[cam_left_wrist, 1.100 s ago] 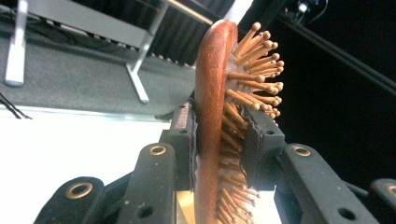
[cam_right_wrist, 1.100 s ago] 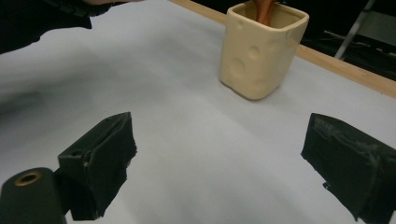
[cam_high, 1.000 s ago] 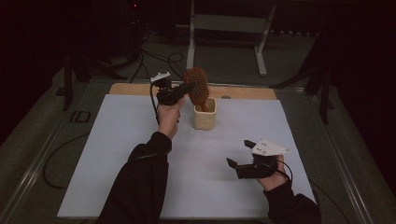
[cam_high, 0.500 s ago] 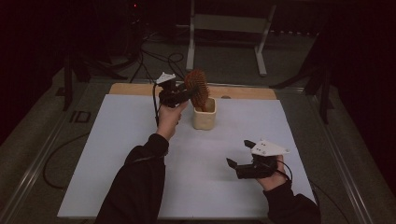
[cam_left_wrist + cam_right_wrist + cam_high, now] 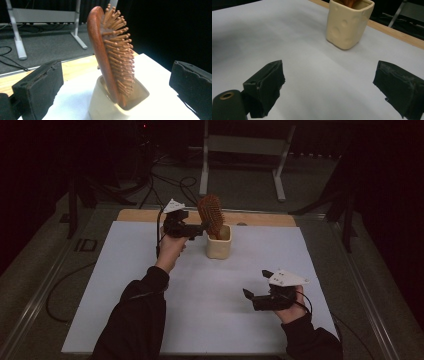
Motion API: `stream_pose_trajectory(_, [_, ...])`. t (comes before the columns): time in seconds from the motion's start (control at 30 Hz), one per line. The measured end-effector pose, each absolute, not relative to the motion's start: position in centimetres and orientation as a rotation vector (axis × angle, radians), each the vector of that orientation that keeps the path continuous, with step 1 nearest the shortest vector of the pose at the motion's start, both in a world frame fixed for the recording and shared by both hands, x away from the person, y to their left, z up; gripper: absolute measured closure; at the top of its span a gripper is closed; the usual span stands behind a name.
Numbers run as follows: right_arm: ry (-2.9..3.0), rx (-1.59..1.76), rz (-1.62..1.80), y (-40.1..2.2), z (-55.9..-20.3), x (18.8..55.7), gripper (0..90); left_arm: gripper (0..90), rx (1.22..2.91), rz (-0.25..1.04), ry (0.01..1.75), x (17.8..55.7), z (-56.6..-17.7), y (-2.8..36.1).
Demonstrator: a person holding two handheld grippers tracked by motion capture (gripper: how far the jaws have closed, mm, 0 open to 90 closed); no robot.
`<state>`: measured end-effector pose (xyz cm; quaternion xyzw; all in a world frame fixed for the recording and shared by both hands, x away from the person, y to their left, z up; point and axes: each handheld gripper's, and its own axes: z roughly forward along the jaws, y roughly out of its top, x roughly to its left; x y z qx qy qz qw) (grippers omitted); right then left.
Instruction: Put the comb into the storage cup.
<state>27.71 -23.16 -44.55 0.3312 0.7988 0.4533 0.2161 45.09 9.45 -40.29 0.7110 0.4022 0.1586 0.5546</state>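
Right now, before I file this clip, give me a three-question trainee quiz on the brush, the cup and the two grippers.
1. True or false: the hairbrush stands in the cup with its bristled head up.
2. Which describes the left gripper? A: shut on the brush. B: open beside the brush, its fingers clear of it. C: resting flat on the table.
3. What lies between the fingers of the right gripper?

Key: 1. True. 2. B; its fingers have just been opening, with the brush in the gap between them but untouched. 3. Nothing; it is open above the bare white tabletop.
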Motion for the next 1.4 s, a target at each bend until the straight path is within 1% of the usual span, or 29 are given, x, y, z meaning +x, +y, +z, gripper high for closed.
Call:
stream_pose_trajectory(0.1, [2.216,0.922,1.25,-23.1,-44.6,27.6,8.8,0.0,1.708,0.39,0.93,44.5,-40.1,9.9])
stream_pose_trajectory(0.23, [2.209,0.918,1.255,-23.3,-44.7,27.5,8.9,0.0,1.726,0.35,0.894,43.8,-40.0,10.4])
stream_pose_trajectory(0.57, [2.241,0.916,1.268,-23.4,-45.2,27.8,8.9,0.0,1.772,0.368,0.836,42.3,-39.8,11.6])
stream_pose_trajectory(0.97, [2.221,0.929,1.287,-24.8,-46.1,27.8,8.9,0.0,1.833,0.359,0.764,39.9,-39.7,13.2])
stream_pose_trajectory(1.27, [2.227,0.928,1.293,-24.8,-46.3,27.7,8.9,0.0,1.85,0.366,0.751,38.2,-40.1,15.1])
stream_pose_trajectory(1.4, [2.221,0.922,1.286,-24.7,-46.4,27.5,8.9,0.0,1.868,0.343,0.727,37.4,-40.6,15.6])
